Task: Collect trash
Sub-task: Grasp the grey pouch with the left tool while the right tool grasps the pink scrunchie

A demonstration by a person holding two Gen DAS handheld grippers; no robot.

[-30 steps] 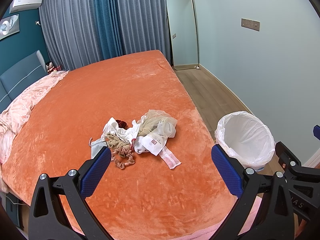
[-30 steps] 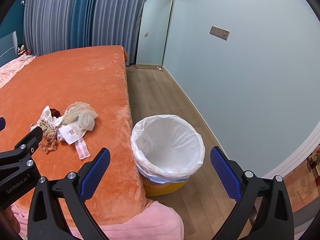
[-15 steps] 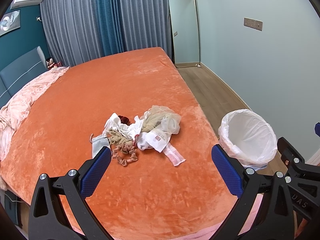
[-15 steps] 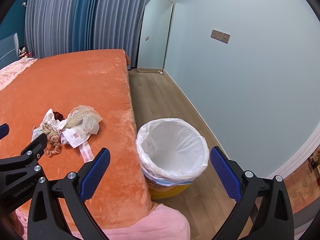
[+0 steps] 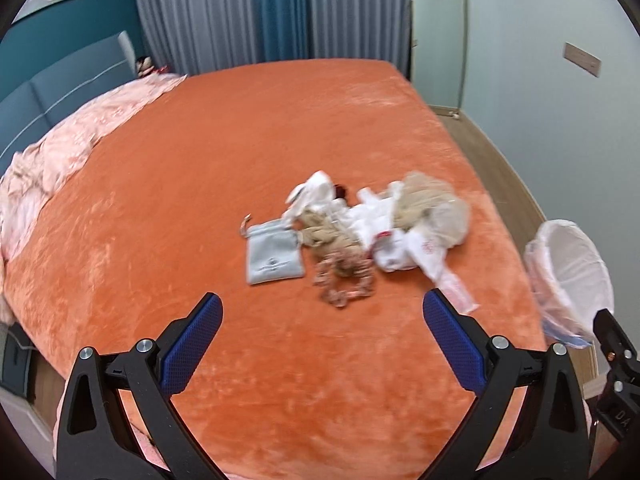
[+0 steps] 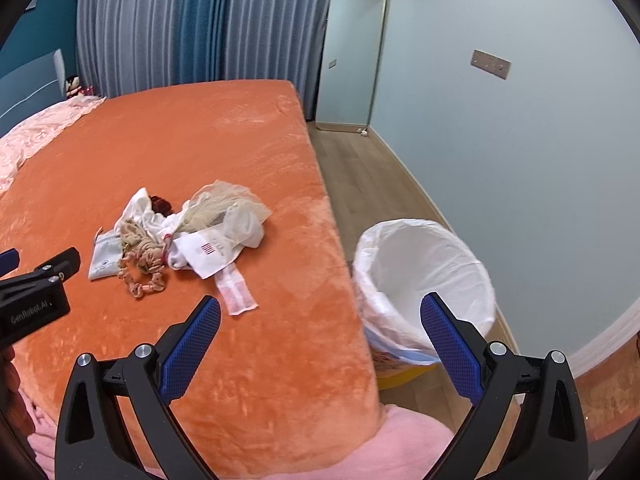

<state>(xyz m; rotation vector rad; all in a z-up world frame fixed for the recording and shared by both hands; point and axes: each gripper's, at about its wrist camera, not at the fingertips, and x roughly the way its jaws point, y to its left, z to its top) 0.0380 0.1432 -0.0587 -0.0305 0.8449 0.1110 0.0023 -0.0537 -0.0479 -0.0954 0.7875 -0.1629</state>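
Observation:
A heap of trash (image 5: 360, 232) lies on the orange bed (image 5: 200, 184): white wrappers, a grey pouch (image 5: 272, 256), a beige scrunchie (image 5: 344, 284) and a clear plastic bag (image 5: 436, 208). It also shows in the right wrist view (image 6: 188, 236). A bin with a white liner (image 6: 424, 276) stands on the floor beside the bed; it also shows in the left wrist view (image 5: 568, 272). My left gripper (image 5: 320, 340) is open and empty, short of the heap. My right gripper (image 6: 320, 336) is open and empty over the bed's edge, near the bin.
A pink quilt (image 5: 60, 156) covers the bed's left side. A tall mirror (image 6: 348, 56) leans on the far wall. Grey and blue curtains (image 6: 192, 24) hang behind the bed. Wood floor (image 6: 368, 172) runs between bed and wall.
Both grippers have moved forward and left toward the heap. The heap looks larger and the grey pouch now shows in full. The bin has shifted toward the right edge of the left view.

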